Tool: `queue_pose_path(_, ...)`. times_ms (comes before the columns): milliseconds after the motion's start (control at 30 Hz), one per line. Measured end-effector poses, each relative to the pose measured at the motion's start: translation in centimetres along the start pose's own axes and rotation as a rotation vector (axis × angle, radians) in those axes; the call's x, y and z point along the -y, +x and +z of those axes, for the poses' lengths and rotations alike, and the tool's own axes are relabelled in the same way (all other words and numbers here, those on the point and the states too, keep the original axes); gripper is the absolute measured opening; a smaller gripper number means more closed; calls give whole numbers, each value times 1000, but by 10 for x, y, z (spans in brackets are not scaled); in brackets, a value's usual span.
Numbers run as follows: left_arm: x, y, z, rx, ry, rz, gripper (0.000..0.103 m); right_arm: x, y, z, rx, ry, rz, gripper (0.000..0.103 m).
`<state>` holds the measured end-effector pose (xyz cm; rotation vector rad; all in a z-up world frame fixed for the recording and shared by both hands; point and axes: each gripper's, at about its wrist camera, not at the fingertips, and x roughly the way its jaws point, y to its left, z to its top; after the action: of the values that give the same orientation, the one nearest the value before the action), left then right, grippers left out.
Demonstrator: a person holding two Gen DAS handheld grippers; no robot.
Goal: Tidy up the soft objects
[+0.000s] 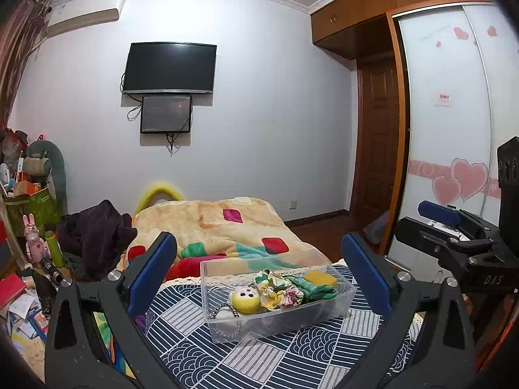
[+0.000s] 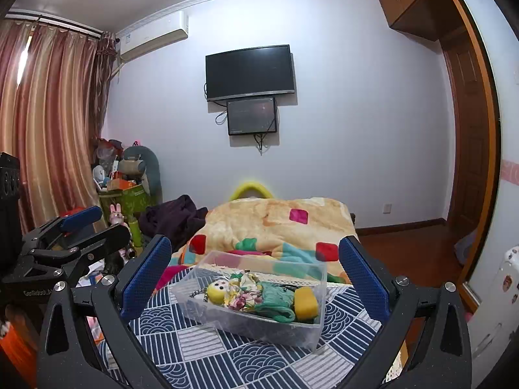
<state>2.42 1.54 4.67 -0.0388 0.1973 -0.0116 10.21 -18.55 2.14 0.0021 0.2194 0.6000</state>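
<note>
A clear plastic bin (image 1: 340, 304) (image 2: 311, 330) stands on a blue patterned cloth (image 1: 259, 356) (image 2: 227, 356). Inside lie a yellow round plush face (image 1: 248, 301) (image 2: 216, 292), a floral fabric scrunchie (image 1: 279, 291) (image 2: 241, 295), a green cloth (image 1: 316, 288) (image 2: 275, 301), a yellow sponge (image 1: 321, 278) (image 2: 305, 303) and a striped hair tie (image 1: 223, 311). My left gripper (image 1: 259, 275) is open and empty, above and in front of the bin. My right gripper (image 2: 256, 275) is open and empty, also facing the bin. Each gripper shows at the edge of the other's view.
A patchwork blanket (image 1: 227, 227) (image 2: 285, 227) covers the bed behind the bin. A dark garment (image 1: 97, 236) (image 2: 175, 220) lies at its left. Cluttered boxes and toys (image 1: 29, 210) stand at left. A wardrobe (image 1: 447, 129) and door are at right.
</note>
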Motion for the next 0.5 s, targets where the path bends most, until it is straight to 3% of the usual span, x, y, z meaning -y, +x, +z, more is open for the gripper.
queue_pose_path(500, 1, 4, -2, -13, -6, -4, 103, -2, 0, 0, -3, -3, 2, 103)
